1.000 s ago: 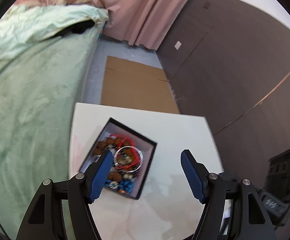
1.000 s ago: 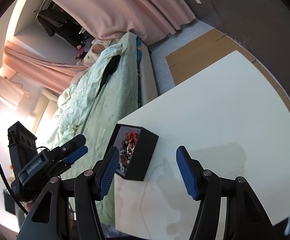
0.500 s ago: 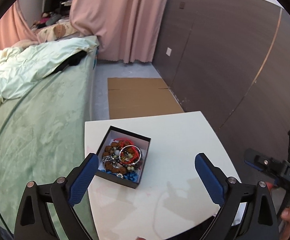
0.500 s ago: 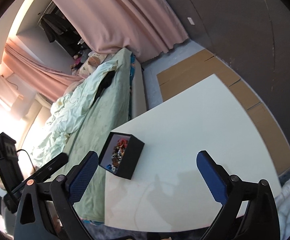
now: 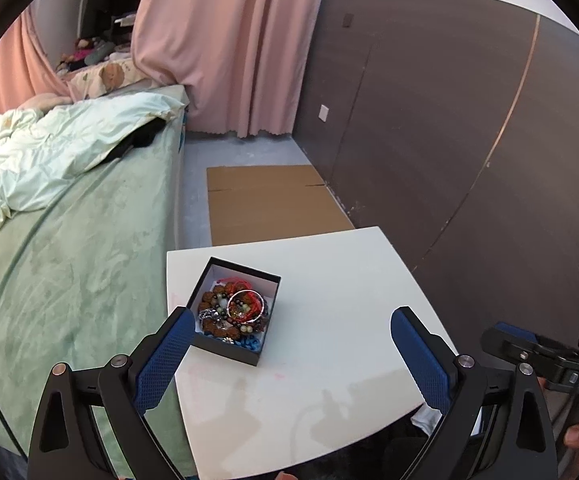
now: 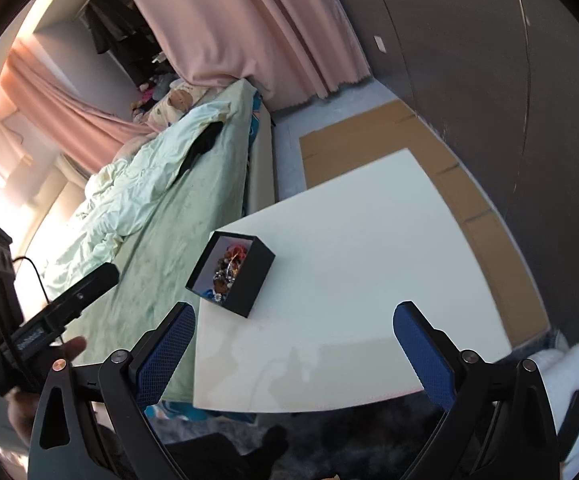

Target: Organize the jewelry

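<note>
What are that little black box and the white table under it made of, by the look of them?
The black box looks like matte cardboard: thin straight walls, a white lining, no shine. The beads inside cannot be told from here. The white table seems to be a smooth, slightly glossy laminate or painted board, since faint shadows and reflections show on its top, but the core is hidden.

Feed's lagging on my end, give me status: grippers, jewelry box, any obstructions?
Left gripper and right gripper open, empty, above the table. Black box open, jewelry piled inside. Nothing blocking it.
</note>
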`<state>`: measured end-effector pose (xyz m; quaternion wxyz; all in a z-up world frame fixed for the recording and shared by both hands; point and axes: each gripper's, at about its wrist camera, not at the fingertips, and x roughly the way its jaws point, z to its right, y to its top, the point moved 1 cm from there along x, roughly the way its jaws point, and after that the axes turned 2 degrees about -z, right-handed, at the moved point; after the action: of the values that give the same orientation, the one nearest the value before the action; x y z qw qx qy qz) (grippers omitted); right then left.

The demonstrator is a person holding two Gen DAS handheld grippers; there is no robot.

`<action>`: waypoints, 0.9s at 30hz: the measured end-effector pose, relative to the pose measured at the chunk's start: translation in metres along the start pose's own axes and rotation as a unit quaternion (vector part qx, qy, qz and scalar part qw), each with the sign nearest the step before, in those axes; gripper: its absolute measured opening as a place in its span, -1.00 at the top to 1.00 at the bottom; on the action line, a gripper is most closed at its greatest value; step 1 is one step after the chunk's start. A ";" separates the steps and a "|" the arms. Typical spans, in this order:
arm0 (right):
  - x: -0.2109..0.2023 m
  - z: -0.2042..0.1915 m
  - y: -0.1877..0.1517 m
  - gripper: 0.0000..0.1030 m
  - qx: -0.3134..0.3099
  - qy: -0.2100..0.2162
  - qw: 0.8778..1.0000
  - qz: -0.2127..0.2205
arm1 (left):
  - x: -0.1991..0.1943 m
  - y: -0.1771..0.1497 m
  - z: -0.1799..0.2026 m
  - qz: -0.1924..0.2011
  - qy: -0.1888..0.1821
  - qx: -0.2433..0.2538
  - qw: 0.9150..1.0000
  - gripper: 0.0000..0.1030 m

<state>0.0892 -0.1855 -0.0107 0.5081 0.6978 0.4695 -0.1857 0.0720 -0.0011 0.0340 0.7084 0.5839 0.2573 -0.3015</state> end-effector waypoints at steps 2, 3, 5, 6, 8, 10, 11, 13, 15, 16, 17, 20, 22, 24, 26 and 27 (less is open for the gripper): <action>-0.001 0.001 0.000 -0.94 0.001 0.003 1.000 -0.001 | -0.005 -0.004 0.002 0.001 -0.001 0.003 1.000 -0.91; -0.001 0.001 0.001 -0.94 0.003 0.006 1.000 -0.002 | -0.005 -0.005 0.002 0.000 0.001 0.003 1.000 -0.91; -0.003 0.003 0.002 -0.94 0.004 0.006 1.000 -0.002 | -0.007 -0.007 0.005 0.001 0.012 0.011 1.000 -0.91; -0.004 0.004 0.002 -0.94 0.003 0.005 1.000 -0.001 | -0.008 -0.008 0.007 0.004 0.018 0.018 1.000 -0.91; -0.006 0.004 0.002 -0.94 0.002 0.003 1.000 0.000 | -0.010 -0.009 0.010 0.009 0.022 0.029 0.999 -0.91; -0.006 0.004 0.002 -0.94 0.002 0.004 1.000 0.000 | -0.012 -0.009 0.013 0.013 0.021 0.035 0.999 -0.91; -0.007 0.004 0.002 -0.94 0.002 0.004 1.000 -0.001 | -0.013 -0.010 0.014 0.015 0.023 0.040 0.999 -0.91; -0.006 0.004 0.001 -0.94 0.002 0.004 1.000 -0.001 | -0.014 -0.011 0.015 0.017 0.024 0.044 0.999 -0.91; -0.007 0.004 0.001 -0.94 0.000 0.004 1.000 -0.002 | -0.014 -0.011 0.015 0.015 0.019 0.043 0.999 -0.91; -0.006 0.003 0.001 -0.94 -0.001 0.004 1.000 -0.002 | -0.015 -0.012 0.015 0.015 0.018 0.043 0.999 -0.91; -0.007 0.003 0.001 -0.94 -0.001 0.004 1.000 -0.002 | -0.015 -0.013 0.015 0.015 0.017 0.043 0.999 -0.91; -0.007 0.003 0.000 -0.94 -0.001 0.001 1.000 -0.001 | -0.017 -0.013 0.017 0.017 0.016 0.046 0.999 -0.91; -0.009 0.003 -0.001 -0.94 -0.002 -0.001 1.000 0.002 | -0.018 -0.014 0.018 0.018 0.013 0.047 0.999 -0.91; -0.009 0.004 0.000 -0.94 -0.003 -0.002 1.000 0.003 | -0.018 -0.016 0.019 0.017 0.008 0.047 0.999 -0.91; -0.010 0.003 0.000 -0.94 -0.005 -0.003 1.000 0.004 | -0.018 -0.017 0.020 0.016 0.005 0.047 0.999 -0.91; -0.010 0.004 0.000 -0.94 -0.005 -0.003 1.000 0.003 | -0.018 -0.017 0.021 0.016 0.005 0.048 0.999 -0.91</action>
<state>0.0854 -0.1932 -0.0050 0.5135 0.6964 0.4665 -0.1837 0.0475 -0.0215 0.0393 0.6832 0.6224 0.2368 -0.2996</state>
